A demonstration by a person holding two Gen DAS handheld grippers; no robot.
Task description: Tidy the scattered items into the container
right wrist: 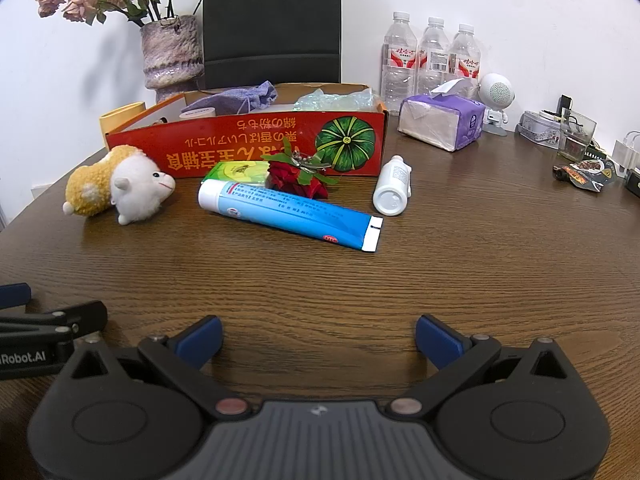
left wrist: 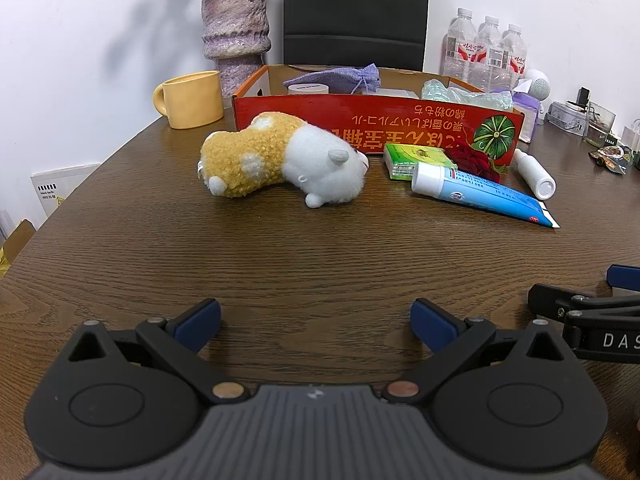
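Note:
A red cardboard box [left wrist: 320,120] [right wrist: 224,148] stands at the back of the wooden table, holding a purple pouch [left wrist: 336,78], a white jar and crumpled plastic. In front of it lie a yellow-and-white plush toy [left wrist: 280,160] [right wrist: 116,188], a green box [left wrist: 412,160] [right wrist: 236,172], a red rose [left wrist: 476,160] [right wrist: 296,178], a blue tube [left wrist: 480,194] [right wrist: 288,212] and a white bottle [left wrist: 534,174] [right wrist: 392,188]. My left gripper [left wrist: 316,326] is open and empty, low over the table, well short of the items. My right gripper [right wrist: 318,342] is open and empty, beside the left one.
A yellow mug [left wrist: 192,98] and purple vase [left wrist: 236,28] stand left of the box. A black chair back [left wrist: 356,12] is behind it. Water bottles [right wrist: 432,56], a tissue pack [right wrist: 444,120], a small white speaker [right wrist: 496,96] and clutter sit at the right.

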